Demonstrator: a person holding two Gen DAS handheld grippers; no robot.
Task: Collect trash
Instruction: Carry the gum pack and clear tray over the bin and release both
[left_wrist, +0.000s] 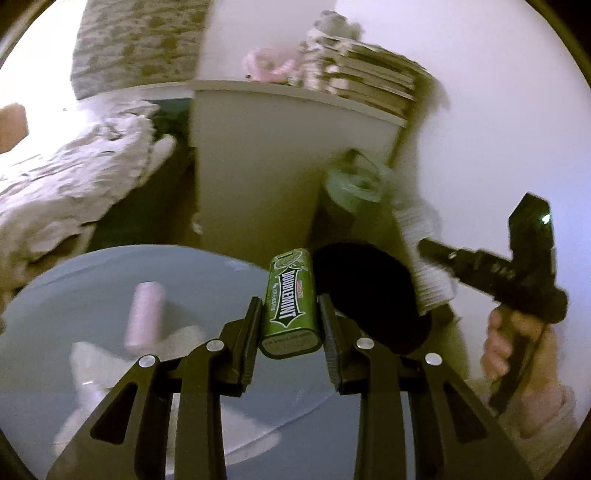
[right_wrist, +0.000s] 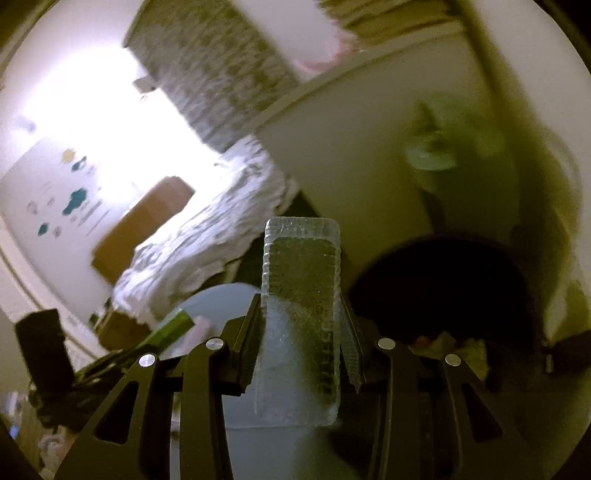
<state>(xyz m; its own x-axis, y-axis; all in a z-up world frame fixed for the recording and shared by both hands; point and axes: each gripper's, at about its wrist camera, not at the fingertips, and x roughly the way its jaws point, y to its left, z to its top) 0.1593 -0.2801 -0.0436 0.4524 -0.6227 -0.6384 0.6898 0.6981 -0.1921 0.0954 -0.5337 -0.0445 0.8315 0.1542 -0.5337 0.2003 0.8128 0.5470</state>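
My left gripper (left_wrist: 290, 314) is shut on a green Doublemint gum pack (left_wrist: 290, 302), held above the edge of a round grey table (left_wrist: 92, 280). My right gripper (right_wrist: 301, 314) is shut on a clear ridged plastic wrapper (right_wrist: 301, 310), held upright. The right gripper also shows in the left wrist view (left_wrist: 432, 254), holding the wrapper (left_wrist: 424, 251) over a black bin opening (left_wrist: 369, 295). The bin (right_wrist: 443, 288) lies just right of the wrapper in the right wrist view. The left gripper and green pack (right_wrist: 173, 328) appear at lower left there.
A pink roll (left_wrist: 144, 314) and a white crumpled piece (left_wrist: 96, 369) lie on the table. A white cabinet (left_wrist: 258, 166) with stacked books (left_wrist: 369, 77) stands behind. A bed with rumpled bedding (left_wrist: 74, 177) is at left. A green-white bag (left_wrist: 354, 184) hangs by the cabinet.
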